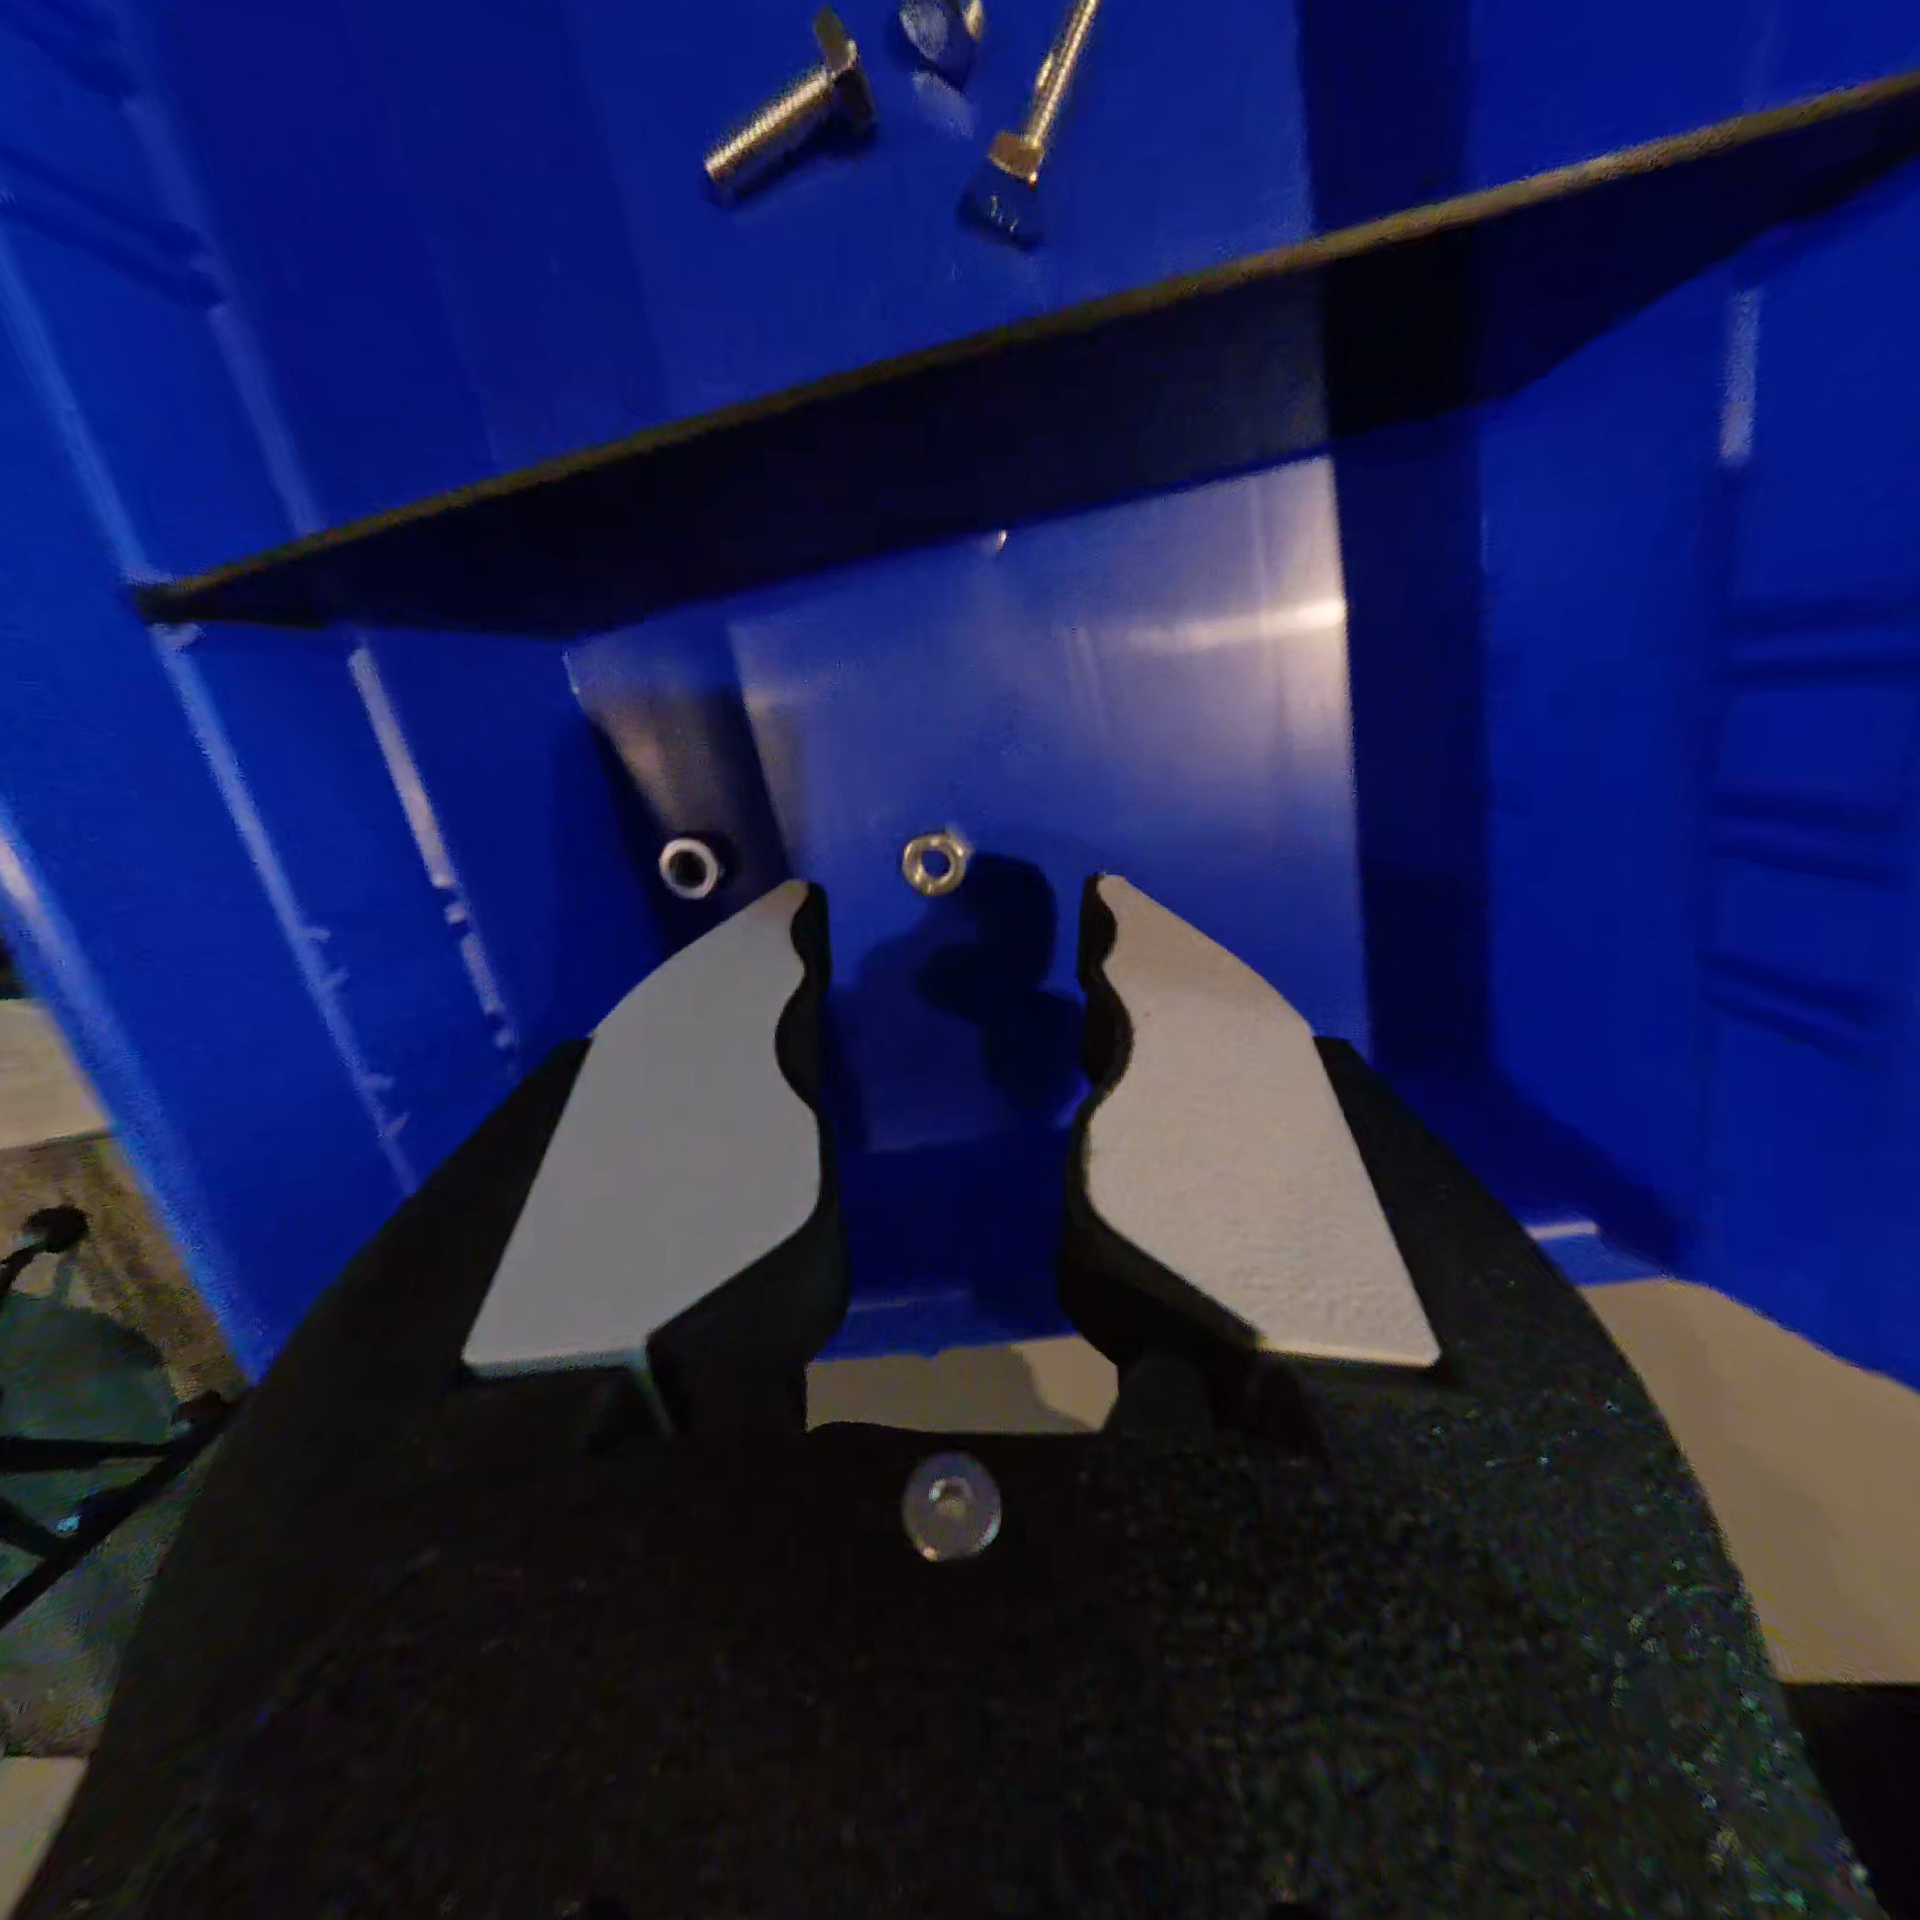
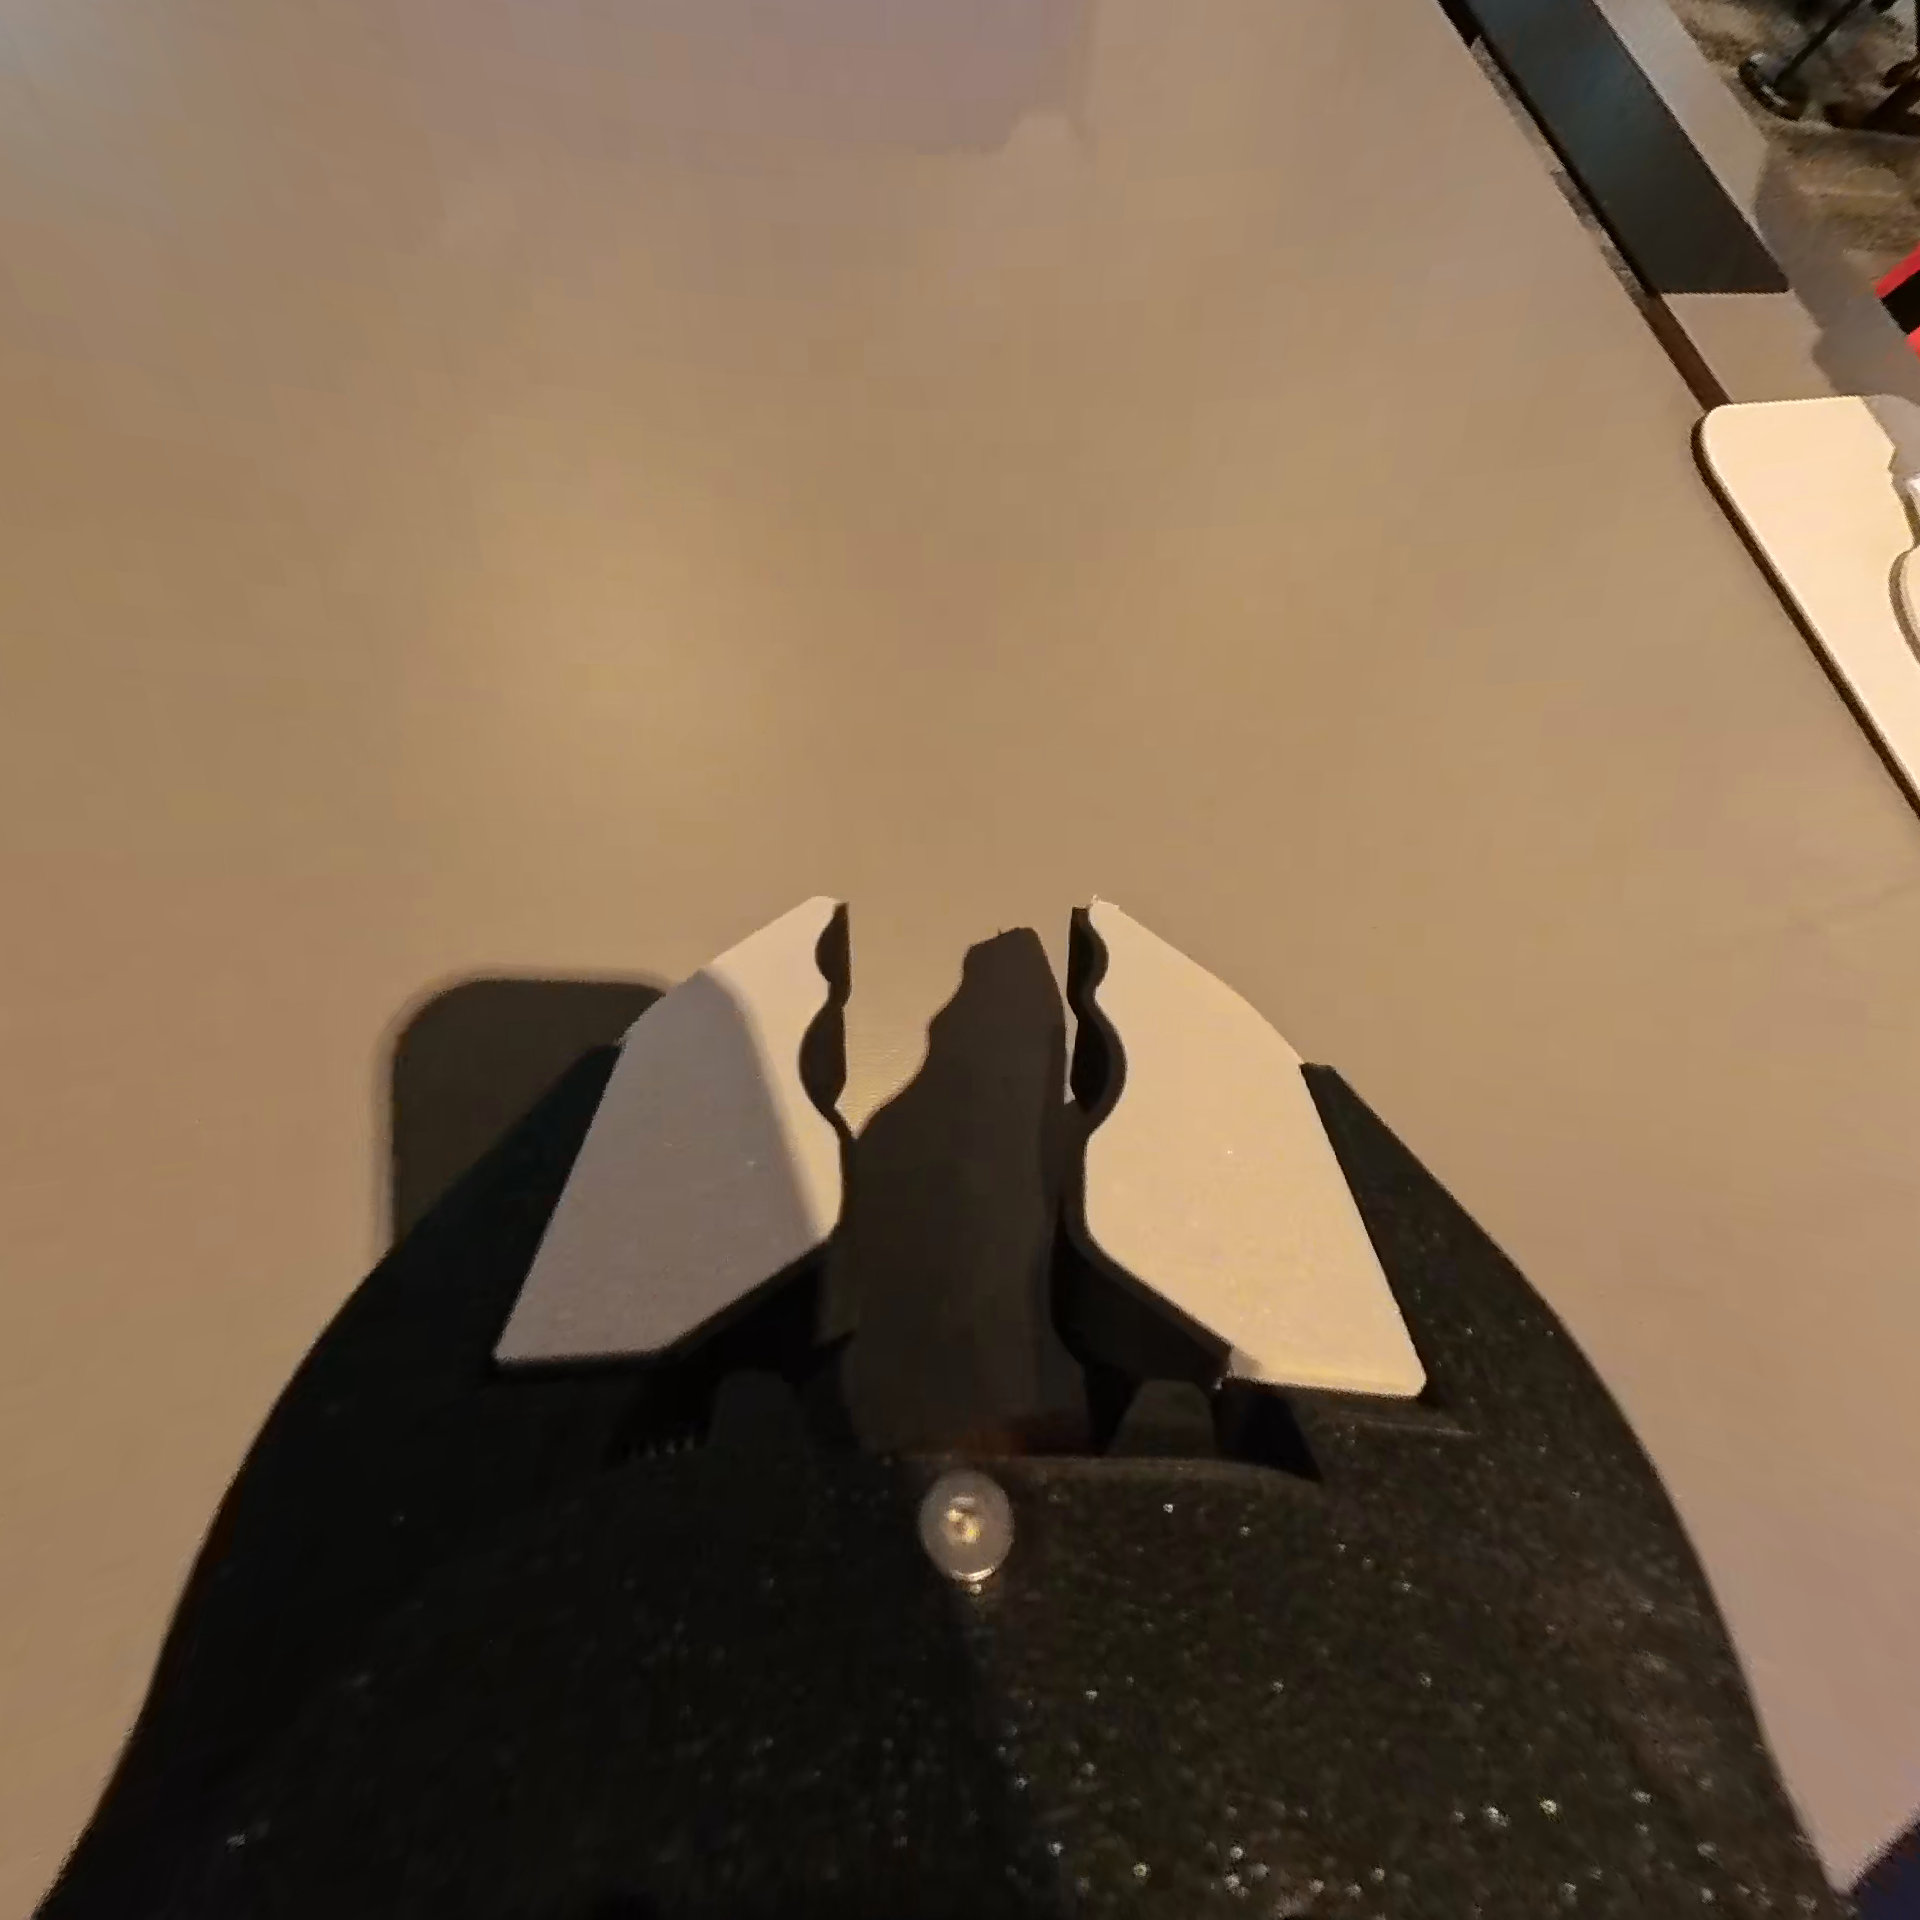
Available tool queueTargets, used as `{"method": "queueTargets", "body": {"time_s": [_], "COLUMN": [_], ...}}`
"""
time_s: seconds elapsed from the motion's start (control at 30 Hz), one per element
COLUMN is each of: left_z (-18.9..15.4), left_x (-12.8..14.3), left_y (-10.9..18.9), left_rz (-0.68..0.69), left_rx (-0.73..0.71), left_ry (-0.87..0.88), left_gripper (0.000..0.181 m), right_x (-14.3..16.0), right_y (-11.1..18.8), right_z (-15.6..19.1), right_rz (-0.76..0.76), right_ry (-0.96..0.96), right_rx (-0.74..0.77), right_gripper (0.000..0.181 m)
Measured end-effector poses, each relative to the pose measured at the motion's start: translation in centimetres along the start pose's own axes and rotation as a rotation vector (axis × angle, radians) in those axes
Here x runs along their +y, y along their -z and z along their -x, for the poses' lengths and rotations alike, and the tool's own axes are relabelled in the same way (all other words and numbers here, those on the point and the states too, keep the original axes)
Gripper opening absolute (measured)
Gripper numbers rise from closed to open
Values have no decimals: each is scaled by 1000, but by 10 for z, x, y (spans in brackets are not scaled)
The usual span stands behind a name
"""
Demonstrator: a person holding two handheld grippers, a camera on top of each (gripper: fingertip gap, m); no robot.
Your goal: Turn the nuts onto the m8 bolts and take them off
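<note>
Blue bin (image 1: pixel 1039 727) held two loose nuts (image 1: pixel 933 862) near its front wall, bolts (image 1: pixel 790 114) behind the divider (image 1: pixel 935 436). Both left gripper (image 1: pixel 951 894) and right gripper (image 2: pixel 961 914) were open and empty. No nut was on yet.

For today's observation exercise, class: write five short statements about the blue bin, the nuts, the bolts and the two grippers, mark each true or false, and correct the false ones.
1. The left gripper is open over the blue bin. True.
2. The left gripper holds a nut. False: the small hex nut lies loose on the bin floor just beyond its fingers.
3. The bolts lie beyond the black divider, in the far compartment. True.
4. The right gripper grips a bolt. False: it is open and empty above the tan table.
5. The near compartment holds only one nut. False: a second nut sits left of the first.
</note>
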State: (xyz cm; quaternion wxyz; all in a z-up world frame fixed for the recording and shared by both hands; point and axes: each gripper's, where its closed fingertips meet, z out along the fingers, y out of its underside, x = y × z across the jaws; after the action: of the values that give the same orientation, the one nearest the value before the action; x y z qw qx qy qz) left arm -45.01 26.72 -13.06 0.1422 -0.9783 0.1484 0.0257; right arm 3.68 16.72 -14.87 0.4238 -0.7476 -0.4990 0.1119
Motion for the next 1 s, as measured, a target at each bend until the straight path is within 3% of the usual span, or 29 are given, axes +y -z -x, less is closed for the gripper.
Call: {"method": "queueTargets", "body": {"time_s": [0.23, 0.37, 0.4, 0.53, 0.6, 0.67, 0.73, 0.8, 0.83, 0.9, 1.0], "left_z": [3, -3, -4, -3, -1, -9, -54, -132, -171, -254, -364], "left_x": [9, 8, 9, 11, 6, -14, -45, -66, -70, -67, -37], "left_y": [-32, -33, -32, -31, -20, 15, 70, 113, 121, 114, 70], "left_rz": [100, 82, 88, 89, 39, -94, -294, -428, -446, -425, -289], "left_rx": [26, 73, 76, 77, 43, -4, 0, 68, 97, 204, 409], "left_ry": [42, 74, 73, 92, 95, 69, -63, -280, -385, -585, -828], "left_gripper": [45, 28, 16, 15, 15, 14, 14, 14, 14, 14, 14], "right_x": [-1, 0, 0, 0, 0, -1, -1, -1, -1, -2, -4], "right_y": [2, 2, 2, 2, 2, 2, 2, 1, 1, 3, 7], "right_z": [-1, -1, -1, -1, -1, -1, -1, -2, -2, -3, -6], "right_rz": [-13, -13, -13, -12, -12, -13, -14, -14, -16, -28, -58], "right_ry": [-19, -18, -16, -8, -5, -5, -10, -17, -22, -31, -43], "right_rx": [-11, -4, -1, 9, 10, 9, 4, 0, 0, 6, 25], "right_gripper": [40, 40, 40, 40, 40, 40, 40, 40, 40, 40, 39]}}
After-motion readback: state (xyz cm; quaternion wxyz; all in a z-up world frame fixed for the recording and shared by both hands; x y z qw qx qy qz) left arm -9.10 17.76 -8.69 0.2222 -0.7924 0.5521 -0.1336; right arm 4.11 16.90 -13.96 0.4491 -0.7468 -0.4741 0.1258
